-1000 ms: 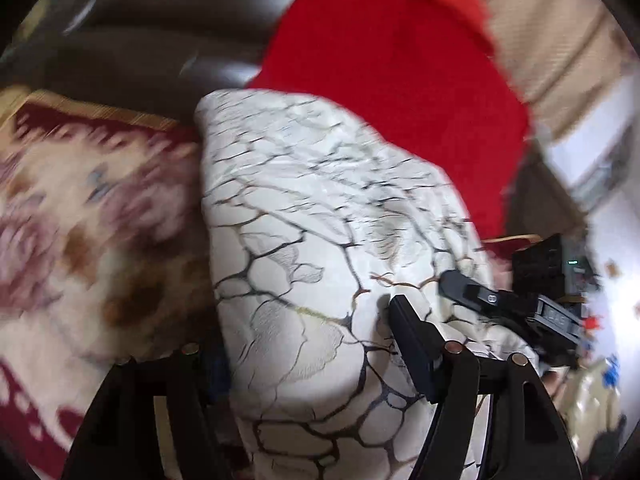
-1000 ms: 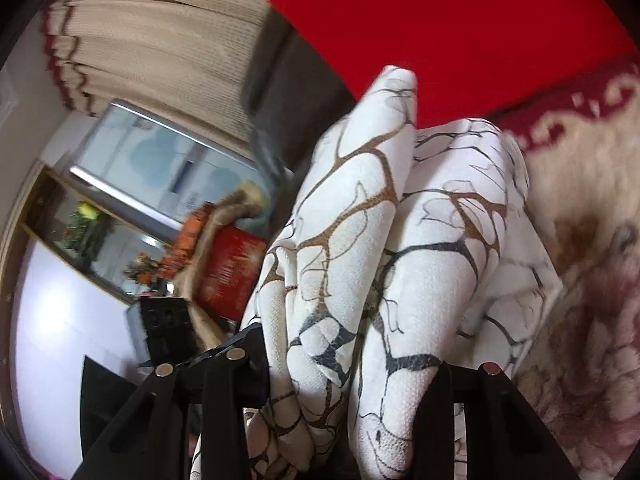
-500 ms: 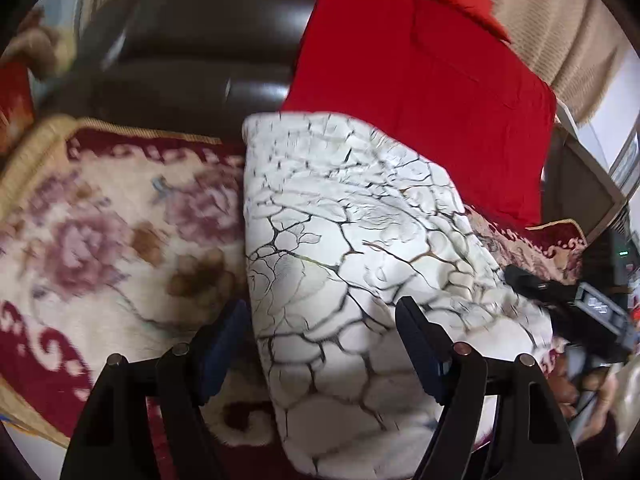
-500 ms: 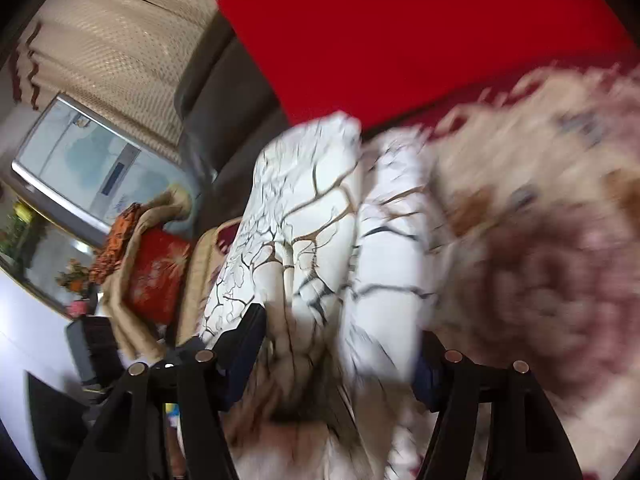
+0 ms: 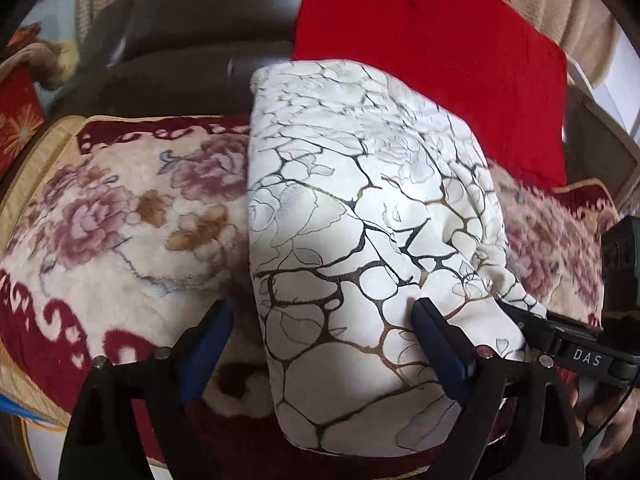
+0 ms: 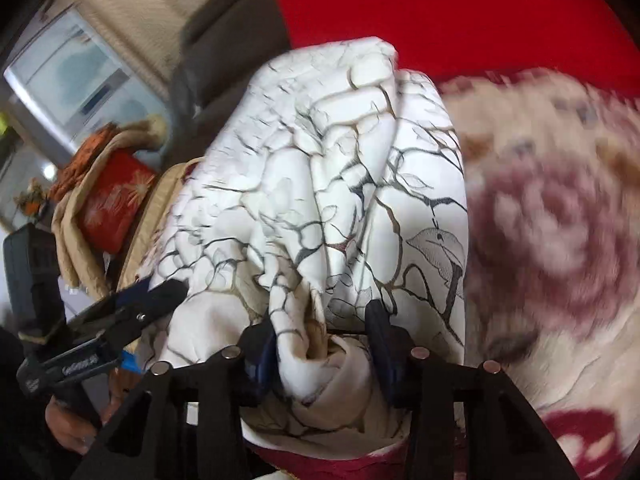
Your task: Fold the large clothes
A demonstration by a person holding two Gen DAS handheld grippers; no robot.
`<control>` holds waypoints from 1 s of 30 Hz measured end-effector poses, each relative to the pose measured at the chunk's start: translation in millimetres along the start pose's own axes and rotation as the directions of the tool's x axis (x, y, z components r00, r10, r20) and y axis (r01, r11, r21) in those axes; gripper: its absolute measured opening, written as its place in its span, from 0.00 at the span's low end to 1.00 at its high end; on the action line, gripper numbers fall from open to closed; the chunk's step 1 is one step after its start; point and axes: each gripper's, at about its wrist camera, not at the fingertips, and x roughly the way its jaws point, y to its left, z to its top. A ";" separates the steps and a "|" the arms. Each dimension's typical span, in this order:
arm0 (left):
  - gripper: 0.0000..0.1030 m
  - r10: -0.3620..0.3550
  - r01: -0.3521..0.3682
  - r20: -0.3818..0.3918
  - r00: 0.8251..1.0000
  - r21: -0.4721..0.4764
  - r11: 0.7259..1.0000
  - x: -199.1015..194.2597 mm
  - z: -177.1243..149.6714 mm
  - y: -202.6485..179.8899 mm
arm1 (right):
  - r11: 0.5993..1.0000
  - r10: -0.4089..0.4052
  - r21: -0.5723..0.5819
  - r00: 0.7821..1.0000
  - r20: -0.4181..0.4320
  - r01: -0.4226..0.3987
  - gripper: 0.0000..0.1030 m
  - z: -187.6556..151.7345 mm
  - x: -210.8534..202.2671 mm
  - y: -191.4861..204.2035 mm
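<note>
You have one white garment with a black-and-gold crackle print (image 5: 360, 216) (image 6: 320, 184), folded into a single bundle, on one plush floral blanket in cream, mauve and dark red (image 5: 120, 216) (image 6: 552, 216). Behind them you can count one flat red cloth (image 5: 432, 48) (image 6: 460, 8) against one dark brown leather sofa back (image 5: 192, 40). You hold two black two-finger grippers, the left gripper (image 5: 322, 322) (image 6: 154, 294) and the right gripper (image 6: 322, 338) (image 5: 516, 316), and at the far end you have one red cushion with a pale starburst pattern (image 6: 116, 196) (image 5: 16, 128).

White crackle-print garment (image 5: 360, 216) folded, bunched on blanket.
</note>
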 end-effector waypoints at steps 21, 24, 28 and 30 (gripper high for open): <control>0.92 0.289 -0.295 0.322 0.901 -0.034 0.955 -196.1 -8.7 -34.6 | 0.982 -0.074 -0.139 0.930 0.359 0.132 0.66 -16.7 -209.9 98.6; 0.92 0.289 -0.276 0.319 0.903 -0.085 0.957 -212.1 -13.1 -32.2 | 0.980 -0.087 -0.134 0.926 0.366 0.145 0.68 -27.8 -226.7 104.0; 0.93 0.283 -0.253 0.340 0.897 -0.129 0.959 -230.4 -25.5 -32.1 | 0.976 -0.090 -0.151 0.921 0.379 0.158 0.71 -41.7 -240.3 113.9; 0.96 0.322 -0.299 0.344 0.882 -0.120 0.947 -234.0 -28.8 -36.2 | 0.974 -0.078 -0.168 0.921 0.381 0.152 0.71 -47.1 -245.4 120.5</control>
